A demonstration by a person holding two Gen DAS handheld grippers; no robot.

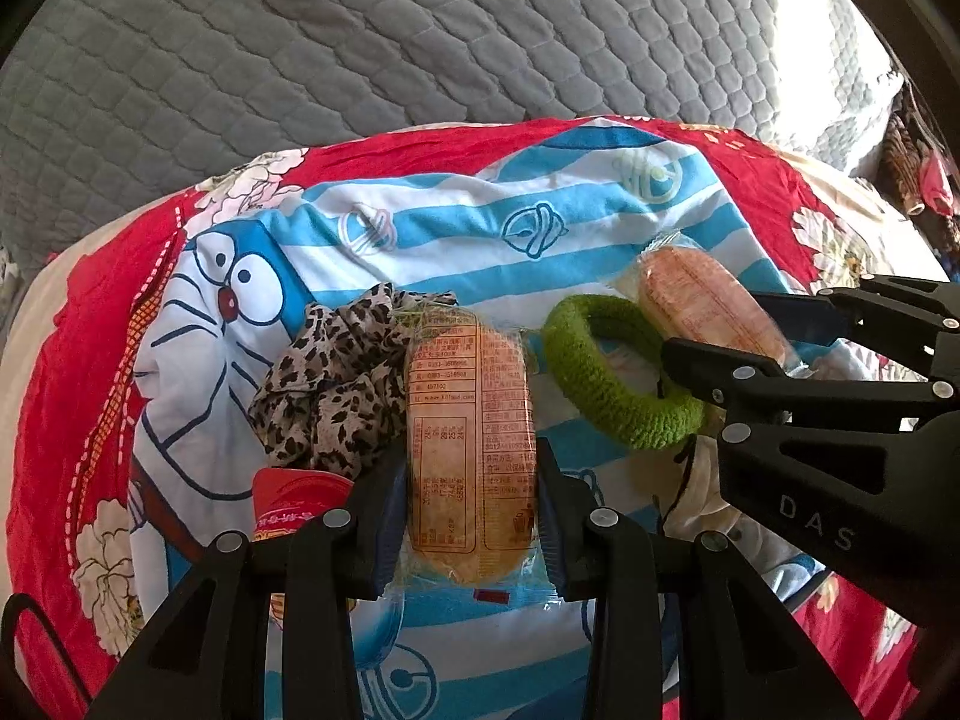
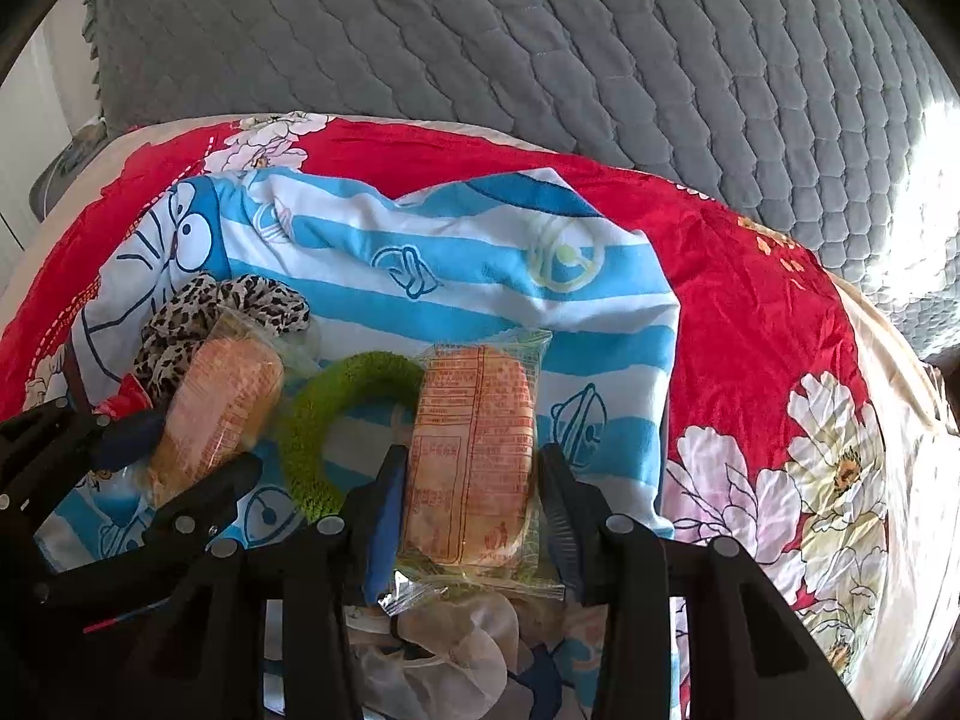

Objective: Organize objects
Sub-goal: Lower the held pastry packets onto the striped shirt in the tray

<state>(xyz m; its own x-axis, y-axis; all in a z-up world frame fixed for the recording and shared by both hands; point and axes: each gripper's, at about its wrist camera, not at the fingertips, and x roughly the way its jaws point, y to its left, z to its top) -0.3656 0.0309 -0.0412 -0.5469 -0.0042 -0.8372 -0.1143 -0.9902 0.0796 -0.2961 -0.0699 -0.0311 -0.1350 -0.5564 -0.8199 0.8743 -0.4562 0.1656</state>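
Note:
My left gripper [image 1: 471,498] is shut on a wrapped bread roll [image 1: 471,438], its jaws against both long sides; it also shows in the right wrist view [image 2: 180,456] on that roll [image 2: 222,402]. My right gripper [image 2: 474,492] is shut on a second wrapped bread roll [image 2: 474,450]; it shows in the left wrist view [image 1: 750,336] on that roll [image 1: 702,300]. Between the rolls lies a green knitted hair ring [image 1: 606,384], also in the right wrist view [image 2: 324,426]. A leopard-print scrunchie [image 1: 336,384] lies left of the left roll.
Everything lies on a blue-striped cartoon cloth [image 1: 480,228] over a red floral bedspread [image 2: 750,312]. A red packet [image 1: 294,498] sits by the left gripper. A grey quilted headboard [image 1: 420,30] rises behind. Crumpled white plastic [image 2: 444,648] lies under my right gripper.

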